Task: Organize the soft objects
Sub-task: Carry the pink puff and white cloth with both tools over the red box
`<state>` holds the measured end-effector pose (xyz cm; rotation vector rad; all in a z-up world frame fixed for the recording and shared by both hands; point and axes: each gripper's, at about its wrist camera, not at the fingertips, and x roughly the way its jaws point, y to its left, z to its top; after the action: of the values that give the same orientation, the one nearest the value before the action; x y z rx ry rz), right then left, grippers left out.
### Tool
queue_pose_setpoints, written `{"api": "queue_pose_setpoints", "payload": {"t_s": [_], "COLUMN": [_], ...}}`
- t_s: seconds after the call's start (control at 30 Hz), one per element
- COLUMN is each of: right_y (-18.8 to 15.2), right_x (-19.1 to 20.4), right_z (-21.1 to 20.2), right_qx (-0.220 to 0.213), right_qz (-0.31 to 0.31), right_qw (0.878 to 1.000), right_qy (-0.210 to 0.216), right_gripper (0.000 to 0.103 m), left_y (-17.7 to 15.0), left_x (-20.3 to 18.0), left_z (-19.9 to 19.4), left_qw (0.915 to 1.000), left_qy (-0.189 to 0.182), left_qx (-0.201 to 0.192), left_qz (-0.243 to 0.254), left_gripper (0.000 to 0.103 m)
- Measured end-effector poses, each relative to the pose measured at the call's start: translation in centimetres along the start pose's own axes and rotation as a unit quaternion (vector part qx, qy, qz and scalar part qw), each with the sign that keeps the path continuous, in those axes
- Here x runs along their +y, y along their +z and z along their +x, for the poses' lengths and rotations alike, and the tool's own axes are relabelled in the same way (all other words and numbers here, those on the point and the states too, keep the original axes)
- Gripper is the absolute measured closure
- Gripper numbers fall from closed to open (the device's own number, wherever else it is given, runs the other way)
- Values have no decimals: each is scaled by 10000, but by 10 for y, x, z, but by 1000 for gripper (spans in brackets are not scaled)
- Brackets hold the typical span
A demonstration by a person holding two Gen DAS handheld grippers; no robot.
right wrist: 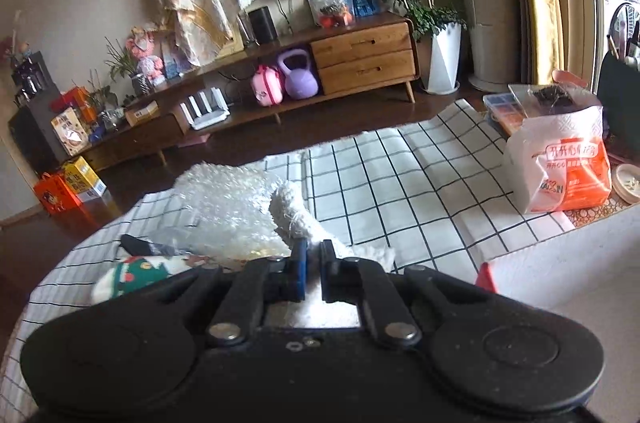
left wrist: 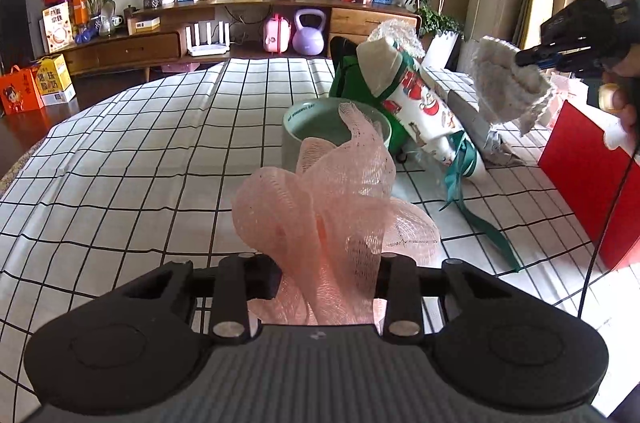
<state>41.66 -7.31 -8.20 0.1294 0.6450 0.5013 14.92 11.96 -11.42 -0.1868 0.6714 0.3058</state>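
While both grippers hold soft things above the checked tablecloth (left wrist: 132,159), the step in hand is to carry each catch to one gathering place, and the pale green bowl (left wrist: 294,137) just ahead of the left gripper (left wrist: 326,287) looks the likeliest one, though that is a judgement. That gripper stands narrowed on the pink mesh bath puff (left wrist: 332,207), whose loose folds billow up and forward between the fingers; doing this well means keeping the squeeze steady, lifting clear of the rim, and letting go only once the bulk hangs over the opening, since mesh springs back and may snag on a finger. Off to its right, the right gripper (right wrist: 314,263) is pinched nearly shut on a fluffy white cloth (right wrist: 294,219), which hangs free of the table; a thin pinch on limp fabric can slip, so slow travel suits it. Below and left of it lie bubble wrap (right wrist: 224,203) and a Christmas-print stocking (left wrist: 420,107). Counted: one tablecloth, one bowl, one stocking, one puff, one white cloth, two grippers.
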Motion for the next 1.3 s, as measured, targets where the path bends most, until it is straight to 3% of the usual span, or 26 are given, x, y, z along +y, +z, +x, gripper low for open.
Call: {"api": "queue_pose_setpoints", "payload": {"t_s": [0.37,0.77,1.03,1.3], "right_y": [8,5,-2,-21], "right_x": [-17,-55,-102,-157], "right_z": [-81,-151,-179,-189], "right_qx": [-376,-808,-1004,-833], "right_qz": [159,294,475,772], "right_qw": [9983,9950,9935,9933], "right_qy": [409,517,253,-200], "right_gripper": [97,97,97,97], "left_y": [10,39,61,80], "left_x": [-17,-71,-131,-204], "left_z": [-33,-65,-58,-39], "left_qw": [9996,9949,9874,9773], "left_qy": [-26,-636,-1110,-1600], "left_qx": [-230,-566,-512,-240], "left_qz": [137,543,1008,1371], "left_gripper": [72,72,72,72]}}
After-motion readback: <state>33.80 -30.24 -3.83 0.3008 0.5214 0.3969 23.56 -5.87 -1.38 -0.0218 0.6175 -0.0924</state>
